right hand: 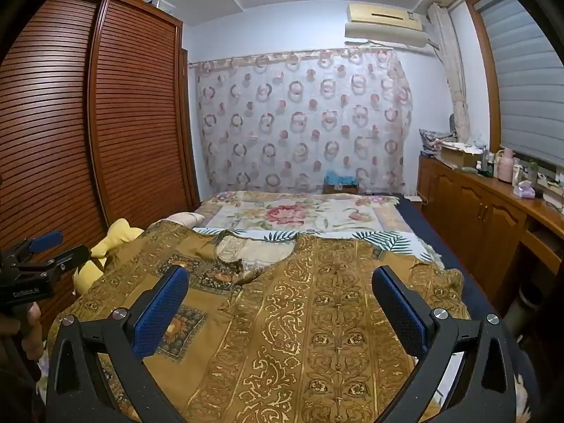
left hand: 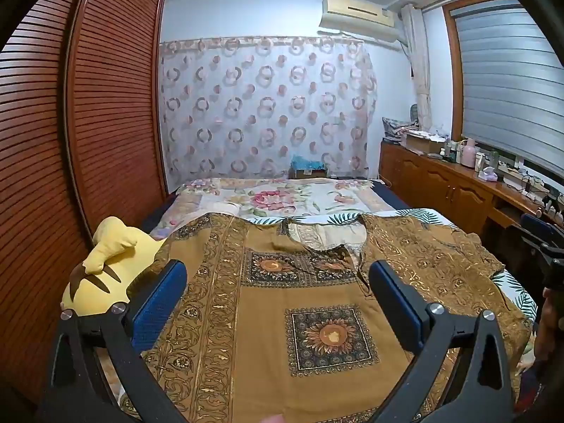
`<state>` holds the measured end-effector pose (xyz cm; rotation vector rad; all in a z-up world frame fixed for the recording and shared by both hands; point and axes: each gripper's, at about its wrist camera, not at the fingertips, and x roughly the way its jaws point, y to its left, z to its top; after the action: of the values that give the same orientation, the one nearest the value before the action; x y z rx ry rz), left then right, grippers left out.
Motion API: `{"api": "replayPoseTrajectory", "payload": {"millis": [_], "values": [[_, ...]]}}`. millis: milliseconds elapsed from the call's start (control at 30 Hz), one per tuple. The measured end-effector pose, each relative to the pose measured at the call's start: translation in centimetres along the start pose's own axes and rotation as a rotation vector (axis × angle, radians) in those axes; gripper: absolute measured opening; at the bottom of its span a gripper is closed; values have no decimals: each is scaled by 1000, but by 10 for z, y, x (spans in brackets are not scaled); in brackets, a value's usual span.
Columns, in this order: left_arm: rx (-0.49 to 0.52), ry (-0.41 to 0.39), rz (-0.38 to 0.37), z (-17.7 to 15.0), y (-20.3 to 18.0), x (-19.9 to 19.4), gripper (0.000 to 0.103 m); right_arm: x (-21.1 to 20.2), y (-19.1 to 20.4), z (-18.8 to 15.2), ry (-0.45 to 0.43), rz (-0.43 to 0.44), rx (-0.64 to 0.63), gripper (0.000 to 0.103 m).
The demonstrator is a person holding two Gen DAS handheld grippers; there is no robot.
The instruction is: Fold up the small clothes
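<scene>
Both tongs, left (left hand: pixel 278 275) and right (right hand: pixel 280 280), apart over the brown patterned top (left hand: pixel 317 303), its near hem cut off below.

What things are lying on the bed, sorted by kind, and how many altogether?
Brown patterned cotton garment: 1
Yellow plush toy: 1
Floral quilt: 1
Palm-leaf print sheet: 1
Total: 4

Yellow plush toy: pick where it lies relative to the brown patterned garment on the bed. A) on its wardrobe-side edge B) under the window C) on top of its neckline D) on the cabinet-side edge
A: the yellow plush toy lies at the brown garment's edge nearest the louvered wardrobe.
</scene>
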<state>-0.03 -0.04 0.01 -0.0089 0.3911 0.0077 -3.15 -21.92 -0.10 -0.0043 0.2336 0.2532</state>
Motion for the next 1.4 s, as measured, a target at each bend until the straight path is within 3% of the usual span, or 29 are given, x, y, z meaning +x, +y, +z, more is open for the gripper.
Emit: {"api": "replayPoseTrajectory", "payload": {"millis": [1400], "values": [[13, -10, 3, 8, -2, -4, 103, 1, 2, -2, 8, 4, 10, 103]]}}
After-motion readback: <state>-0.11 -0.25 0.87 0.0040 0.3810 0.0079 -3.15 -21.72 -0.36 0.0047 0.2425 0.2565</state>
